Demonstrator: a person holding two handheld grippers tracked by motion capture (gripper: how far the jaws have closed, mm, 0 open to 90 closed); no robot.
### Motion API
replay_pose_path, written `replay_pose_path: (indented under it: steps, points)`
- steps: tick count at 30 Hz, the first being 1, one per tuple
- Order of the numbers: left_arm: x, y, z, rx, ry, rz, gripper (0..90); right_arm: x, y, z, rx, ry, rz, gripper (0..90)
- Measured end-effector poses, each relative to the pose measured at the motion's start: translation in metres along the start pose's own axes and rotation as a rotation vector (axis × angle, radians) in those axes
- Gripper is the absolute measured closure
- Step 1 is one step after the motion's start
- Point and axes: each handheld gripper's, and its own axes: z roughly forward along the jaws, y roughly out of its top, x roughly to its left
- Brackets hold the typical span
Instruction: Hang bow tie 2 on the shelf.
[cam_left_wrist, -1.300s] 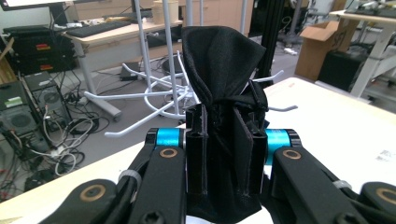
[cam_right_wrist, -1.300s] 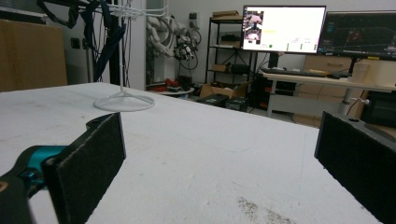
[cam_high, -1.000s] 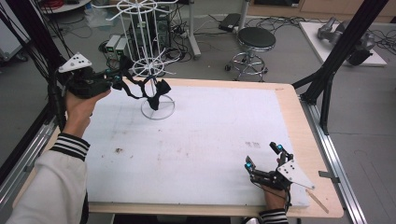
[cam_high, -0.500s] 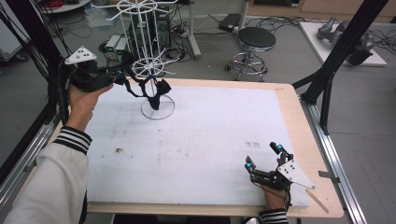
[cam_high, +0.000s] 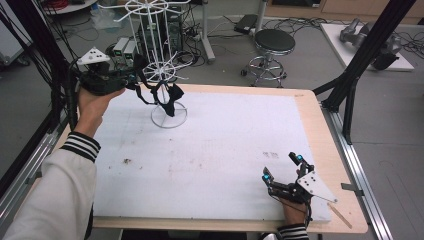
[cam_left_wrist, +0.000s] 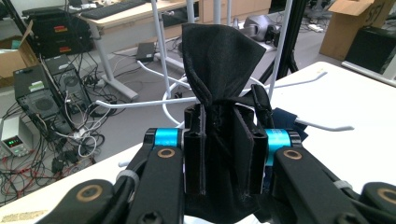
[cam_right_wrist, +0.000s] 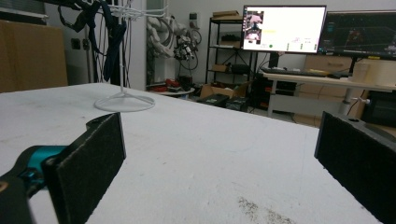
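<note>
A piece of black cloth (cam_left_wrist: 219, 60) is pinched between the closed jaws of the left gripper (cam_left_wrist: 219, 154), as seen in the left gripper view. The fabric is bunched at the pads and rises just above them in a folded peak, with a dark strap looped over beside the jaw on the right. Directly beyond the cloth, the white wire arms of a rack (cam_left_wrist: 187, 100) are spread out, one curved prong passing behind the fabric and another reaching off to the right over the white table (cam_left_wrist: 355, 98).

In the high view, the left gripper (cam_high: 132, 80) is held by a hand (cam_high: 95, 102) above the far left corner of the table, level with the lower ring of the rack (cam_high: 167, 67). The cloth (cam_high: 170, 97) is draped from the gripper's tip across to the rack's arms and hangs above the round wire base.

The right gripper (cam_high: 282, 170) is rested on the near right part of the table (cam_high: 220, 150), well apart from the rack. In the right gripper view its jaws are spread wide with bare tabletop (cam_right_wrist: 210, 149) between them, and the rack (cam_right_wrist: 122, 56) with the dark cloth (cam_right_wrist: 109, 42) is seen far ahead, to the left of the gripper (cam_right_wrist: 219, 163).
</note>
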Motion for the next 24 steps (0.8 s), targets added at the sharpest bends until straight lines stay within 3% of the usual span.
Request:
replay_pose_path:
  steps: [5,10,13,17,24]
  points:
    - [-0.001,0.001,0.001,-0.012,-0.013,-0.036,49.6,0.0,0.0,0.0,0.0,0.001,0.001,1.1]
    - [-0.002,0.002,-0.001,-0.046,-0.009,-0.041,27.5,0.001,0.0,0.0,0.003,0.0,0.005,1.1]
    - [-0.004,0.001,-0.006,-0.071,-0.022,-0.038,21.5,0.001,0.0,0.0,0.002,0.002,0.002,1.2]
    - [-0.01,-0.008,-0.025,-0.146,-0.049,-0.013,17.0,0.001,0.0,0.0,0.002,0.0,-0.008,1.2]
    - [-0.017,-0.045,-0.066,-0.248,-0.08,0.019,16.3,0.0,0.0,0.001,0.008,-0.007,0.004,1.2]
